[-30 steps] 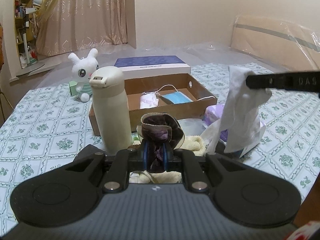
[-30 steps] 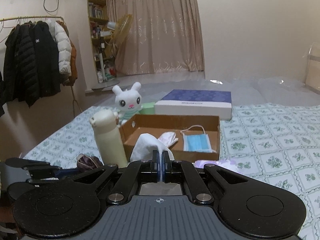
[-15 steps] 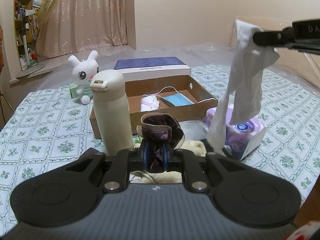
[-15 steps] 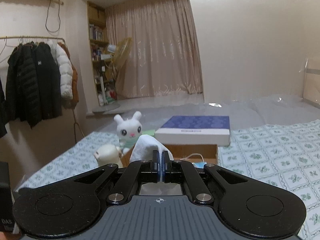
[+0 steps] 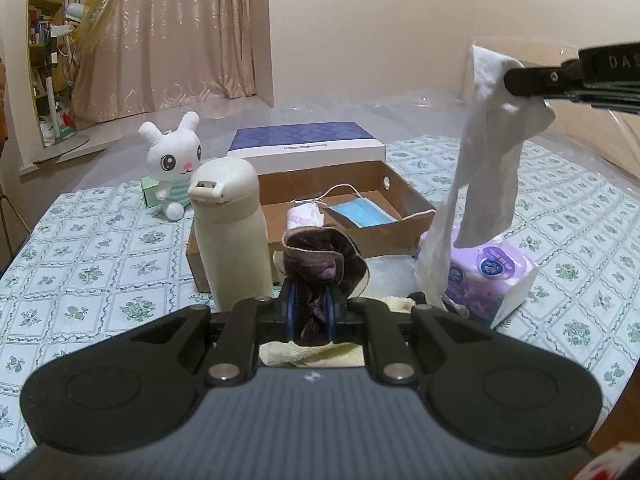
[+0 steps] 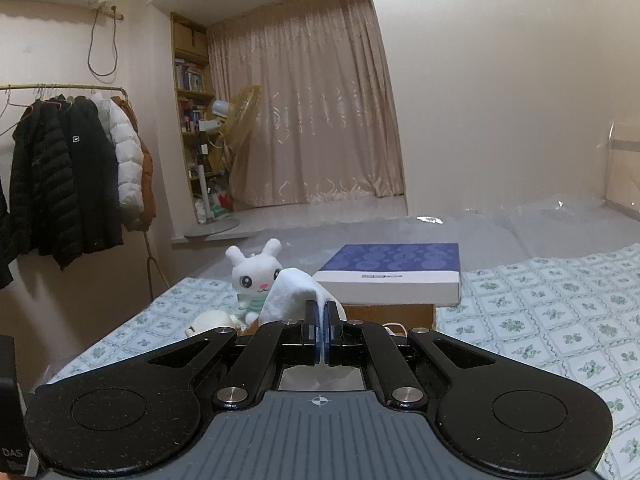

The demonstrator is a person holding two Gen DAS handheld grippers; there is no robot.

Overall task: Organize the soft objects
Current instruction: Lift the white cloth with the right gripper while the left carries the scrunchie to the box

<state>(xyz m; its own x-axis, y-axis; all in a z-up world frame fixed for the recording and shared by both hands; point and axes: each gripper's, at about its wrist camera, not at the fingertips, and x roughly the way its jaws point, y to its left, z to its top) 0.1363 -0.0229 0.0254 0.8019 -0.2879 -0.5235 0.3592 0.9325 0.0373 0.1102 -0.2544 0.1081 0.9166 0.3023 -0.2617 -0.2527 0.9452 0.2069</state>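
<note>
My left gripper (image 5: 310, 306) is shut on a dark purple velvet scrunchie (image 5: 316, 258), held low over a yellow towel (image 5: 312, 354). My right gripper (image 6: 321, 320) is shut on a white tissue (image 6: 288, 292). In the left wrist view the tissue (image 5: 490, 152) hangs long from the right gripper (image 5: 514, 78), above a purple tissue pack (image 5: 490, 276). An open cardboard box (image 5: 404, 236) behind holds a blue face mask (image 5: 362, 214) and a pink-white folded item (image 5: 304, 216).
A cream thermos bottle (image 5: 232, 232) stands left of the scrunchie. A white plush bunny (image 5: 172, 160) and a blue-lidded box (image 5: 306, 146) sit farther back on the patterned bed cover (image 5: 100, 256). Coats on a rack (image 6: 68, 168) hang at the left.
My right gripper has risen, lifting the tissue well above the tissue pack. My left gripper has stayed in place with the scrunchie.
</note>
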